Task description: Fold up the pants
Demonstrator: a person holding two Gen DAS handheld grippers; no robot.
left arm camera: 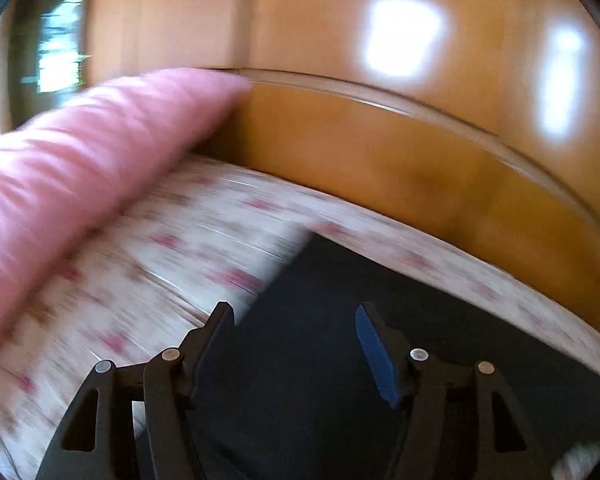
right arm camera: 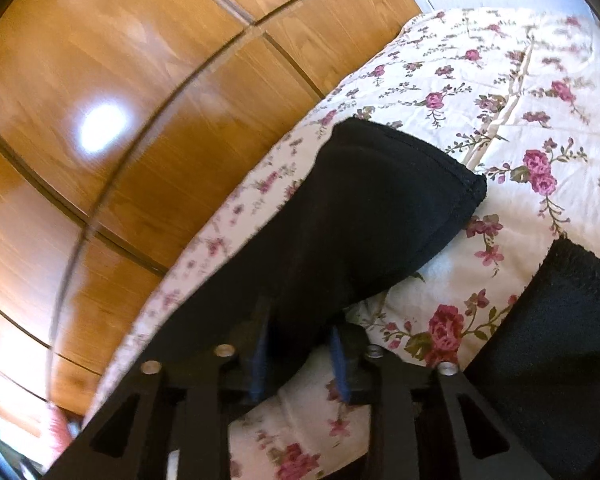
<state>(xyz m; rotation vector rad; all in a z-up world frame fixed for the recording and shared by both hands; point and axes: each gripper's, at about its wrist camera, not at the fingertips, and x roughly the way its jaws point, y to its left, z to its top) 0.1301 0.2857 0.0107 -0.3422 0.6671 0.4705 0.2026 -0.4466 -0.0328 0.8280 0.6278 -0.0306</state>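
Two grippers work over black pants [right arm camera: 364, 216] lying on a floral bedsheet [right arm camera: 500, 80] near the bed's edge, beside wooden panelling [right arm camera: 120, 80]. With jaws spread wide and nothing between them, the left gripper [left arm camera: 296, 344] hangs over the dark cloth; a pink pillow [left arm camera: 80, 168] lies far left. Fabric sits between the right gripper's [right arm camera: 300, 356] partly parted jaws; whether they grip it I cannot tell.

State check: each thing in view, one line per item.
left gripper: open, nothing between the jaws
right gripper: part open, black cloth between the jaws
black pants: bunched on the bed, not flat
pink pillow: lying on the floral bedsheet
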